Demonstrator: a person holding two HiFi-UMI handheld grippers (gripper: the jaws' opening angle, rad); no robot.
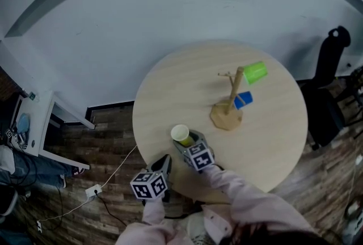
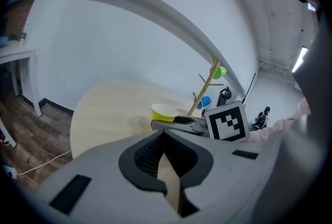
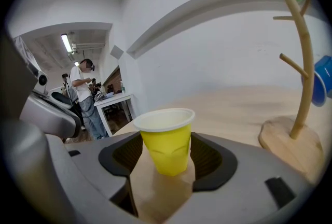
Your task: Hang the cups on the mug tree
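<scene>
Black-and-white square patterns cover the right marker cube [image 1: 199, 157] and the left marker cube [image 1: 149, 184], one mounted on each gripper.

The right gripper [image 1: 185, 143] has its jaws set wide and clamped on a yellow cup [image 3: 167, 145]. The black pads press its two sides, and the wall between them is creased. The cup is upright, mouth up, showing a pale inside, over the near part of the round wooden tabletop [image 1: 170, 91]. Whether its base rests on the wood cannot be told.

The left gripper [image 1: 165, 160] hangs just beside the right one at the tabletop's near edge. Its jaws meet at the tips with nothing between them.

Well apart from the yellow cup, farther across the tabletop, stands the wooden mug tree [image 1: 233, 93]. A green cup [image 1: 255, 72] hangs tipped sideways on its top branch. A blue cup [image 1: 243, 100] hangs on a lower branch, near the base.
</scene>
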